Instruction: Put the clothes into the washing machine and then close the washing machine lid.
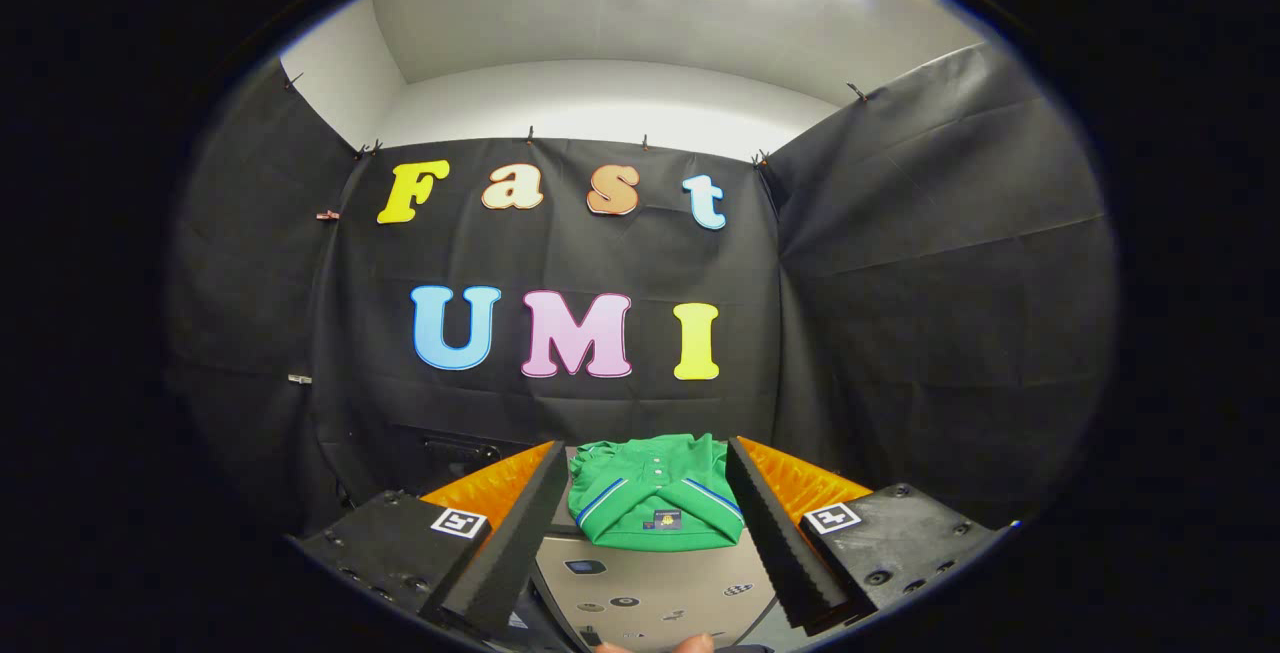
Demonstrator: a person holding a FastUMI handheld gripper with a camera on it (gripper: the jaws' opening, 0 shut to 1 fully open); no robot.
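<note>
Fingers of the gripper (pixel 648 453) stood wide apart, pressing on nothing, the left one slanting up toward the middle and the right one mirroring it. Between them, a little ahead of the tips, lay a folded green shirt (pixel 655 503) with blue-and-white trim, resting on the pale top panel of the washing machine (pixel 655 588). Black cloth hung as the booth's wall (pixel 940 283) beyond the jaws. A fingertip (pixel 690 644) showed just beneath the panel.

Folded polo shirt (pixel 655 498): bright green, blue-and-white piping along the collar edges, small dark label at the hem. Flat washing machine lid (pixel 650 588) beneath it: pale beige-grey, scattered small dark markings. Booth wall cloth (pixel 930 263): plain black.
</note>
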